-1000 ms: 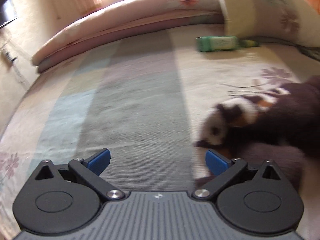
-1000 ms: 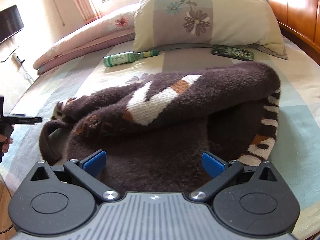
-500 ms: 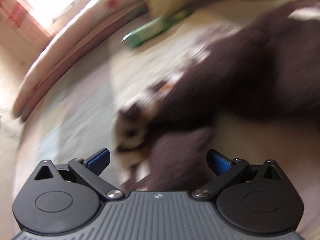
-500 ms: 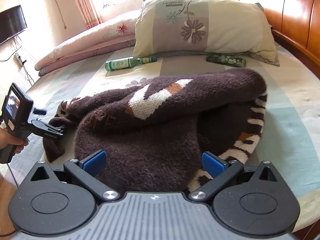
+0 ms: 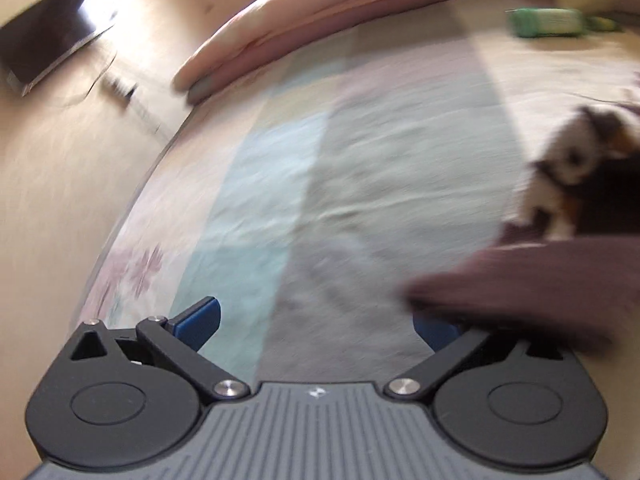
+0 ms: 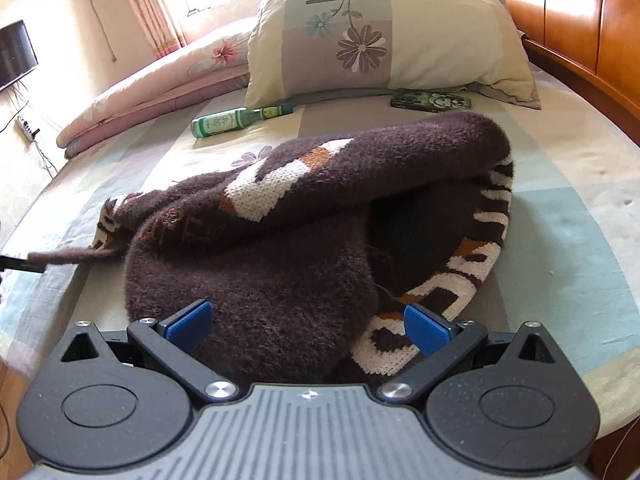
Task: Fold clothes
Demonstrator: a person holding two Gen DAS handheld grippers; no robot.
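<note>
Open bedsheet (image 5: 360, 168) left of the sweater (image 6: 304, 232); bottle (image 6: 236, 120), phone (image 6: 430, 101) and pillow (image 6: 384, 40) crowding beyond.

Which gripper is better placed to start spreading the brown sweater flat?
Left, probably. A stretched sleeve of the sweater drapes over one finger of the open left gripper. The right gripper is open, merely facing the bunched body.

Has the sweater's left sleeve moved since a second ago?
Yes. In the right wrist view the sleeve now stretches out leftward, away from the green bottle, toward the left gripper at the frame edge.
</note>
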